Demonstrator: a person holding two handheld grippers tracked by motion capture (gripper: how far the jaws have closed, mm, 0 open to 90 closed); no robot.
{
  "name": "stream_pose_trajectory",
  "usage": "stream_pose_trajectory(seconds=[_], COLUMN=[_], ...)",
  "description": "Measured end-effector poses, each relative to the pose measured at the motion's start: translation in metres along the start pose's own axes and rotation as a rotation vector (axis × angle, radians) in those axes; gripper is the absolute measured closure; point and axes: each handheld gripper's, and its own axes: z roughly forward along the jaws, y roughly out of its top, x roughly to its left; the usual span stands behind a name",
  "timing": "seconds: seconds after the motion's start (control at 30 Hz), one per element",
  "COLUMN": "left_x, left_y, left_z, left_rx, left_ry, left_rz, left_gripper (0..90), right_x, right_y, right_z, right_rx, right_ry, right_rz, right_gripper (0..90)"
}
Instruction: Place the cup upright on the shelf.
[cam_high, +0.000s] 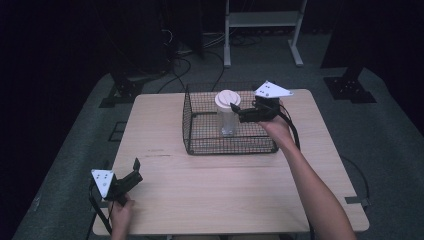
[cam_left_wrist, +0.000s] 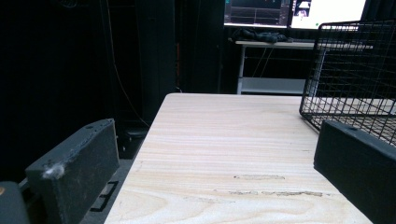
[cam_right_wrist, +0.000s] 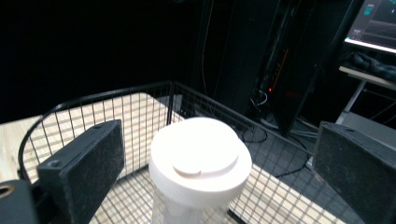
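High view: my right gripper (cam_high: 239, 111) is over the black wire basket (cam_high: 200, 145) on the wooden table (cam_high: 210, 190), its tips level with the white lid (cam_high: 228, 98) of a clear jar (cam_high: 228, 122). The jar stands upright on the basket floor, near the middle. My left gripper (cam_high: 134, 172) rests near the table's front left corner, well apart from the basket.

Left gripper view: the jaws stand wide apart with nothing between them, just bare tabletop. The basket's near corner is at the right edge. I judge no risk from this side while the hand stays put.

Right gripper view: the jaws are spread wide, one on each side of the lid (cam_right_wrist: 201, 161), neither touching it. Nothing is held. The lid sits closer to the left jaw than to the right.

Hazards, as I judge them:
- Off-centre closure: the nearer jaw meets the lid first and pushes the jar sideways; a tall jar on a wire floor may tip.
- Grip on the lid alone: if it is loose, it may lift off and leave the jar behind.
- Low approach: the jaws or my hand may catch the basket rim and drag the basket.
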Motion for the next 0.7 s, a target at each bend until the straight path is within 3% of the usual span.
stream_pose_trajectory(seconds=[0.7], left_x=[-0.001], left_y=[0.0], left_z=[0.0], left_rx=[0.001], left_ry=[0.003], left_rz=[0.005], left_gripper=[0.0], right_x=[-0.008], right_y=[-0.008], right_z=[-0.038], right_rx=[0.004], right_ry=[-0.027], right_rz=[-0.018], right_gripper=[1.7])
